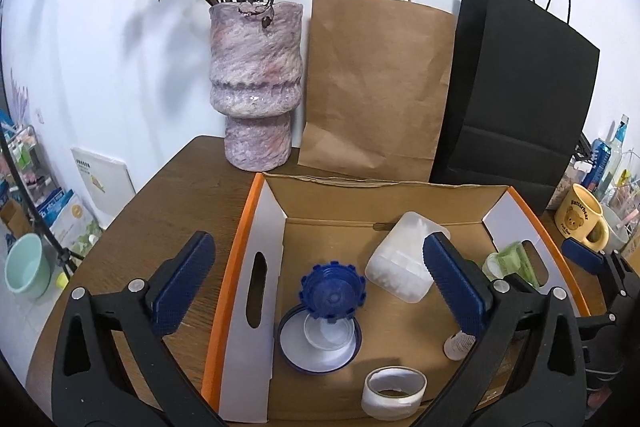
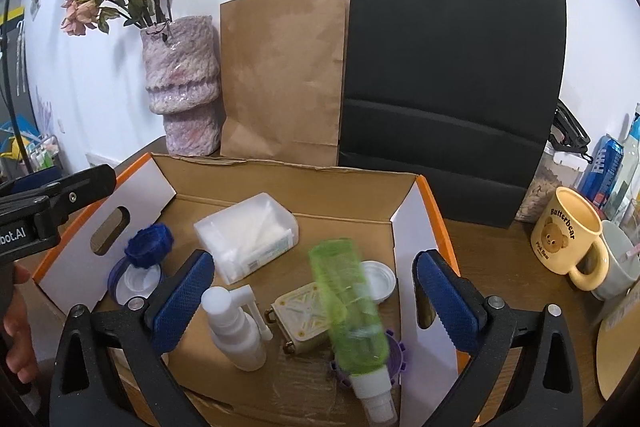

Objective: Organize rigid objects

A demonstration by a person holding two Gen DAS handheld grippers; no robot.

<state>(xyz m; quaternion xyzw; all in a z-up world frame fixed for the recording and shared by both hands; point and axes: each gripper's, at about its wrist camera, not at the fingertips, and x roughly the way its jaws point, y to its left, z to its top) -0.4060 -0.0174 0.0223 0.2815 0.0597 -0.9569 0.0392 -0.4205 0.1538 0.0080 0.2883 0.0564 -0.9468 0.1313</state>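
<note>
Wooden bench point(image 1: 132, 211) holds cardboard box point(image 2: 280, 183) of small items. Green bottle point(image 2: 352, 307) blurred, apparently dropping into box between right gripper point(image 2: 312, 299) jaws, wide. Left gripper point(image 1: 316, 279) wide, empty. Next: fetch another loose item.

A dark wooden table point(image 1: 132, 227) carries everything. Straight ahead of the left tool, an open cardboard box point(image 1: 234, 267) with orange edges sits on it. Beyond the box, against the wall, stand a mottled pink vase point(image 1: 256, 83) (dried roses in it), a brown paper bag point(image 1: 372, 87) and a black paper bag point(image 1: 520, 99). To the right tool's right, a yellow bear mug point(image 2: 568, 239) sits just beside a white cup point(image 2: 620, 263).
</note>
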